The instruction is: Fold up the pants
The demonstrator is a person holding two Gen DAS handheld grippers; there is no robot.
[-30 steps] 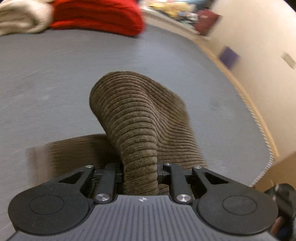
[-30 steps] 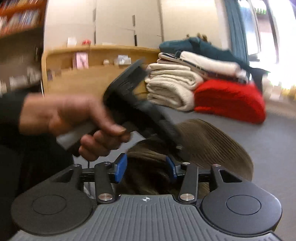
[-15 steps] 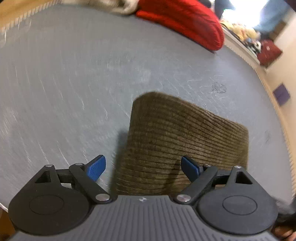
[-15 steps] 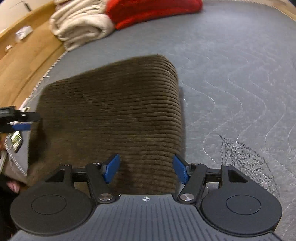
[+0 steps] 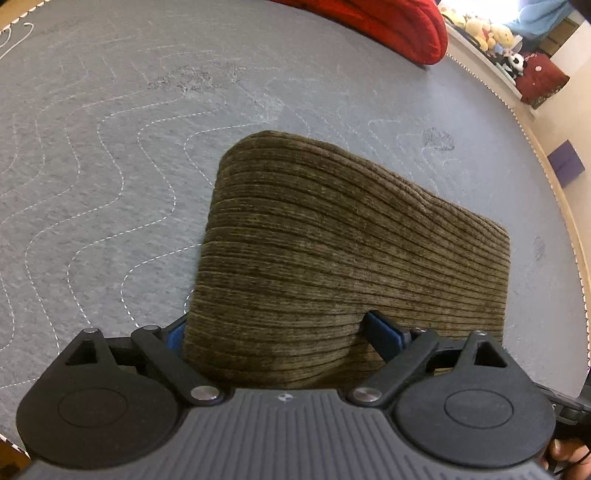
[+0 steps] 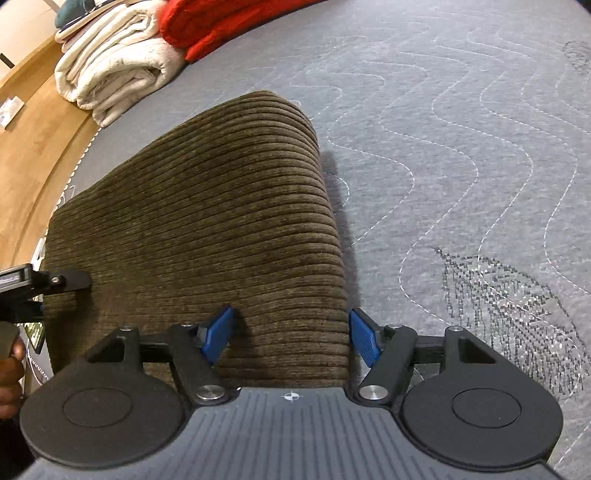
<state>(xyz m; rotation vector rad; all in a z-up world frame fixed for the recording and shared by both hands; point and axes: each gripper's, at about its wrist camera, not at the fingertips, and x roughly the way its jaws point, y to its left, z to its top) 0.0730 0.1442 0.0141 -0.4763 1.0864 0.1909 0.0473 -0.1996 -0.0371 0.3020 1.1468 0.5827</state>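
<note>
Your left gripper [image 5: 275, 332] and right gripper [image 6: 290, 332] both sit spread wide, gripping nothing, straddling the near corners of the folded brown corduroy pants [image 5: 343, 251]. The pants lie flat on the grey quilted mattress [image 5: 110, 166], reaching toward 12 o'clock, so the fold looks set down.

Pants [image 5: 351, 266] on mattress [image 5: 110, 147] — blankets [image 6: 110, 70] behind

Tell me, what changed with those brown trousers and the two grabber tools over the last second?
A second ago the left gripper was clamped on a raised hump of the brown corduroy pants, held above the grey mattress. It has since let go, and the pants lie folded flat. Both it and the right gripper now stand open over the fold. The red blanket and cream blanket haven't moved.
</note>
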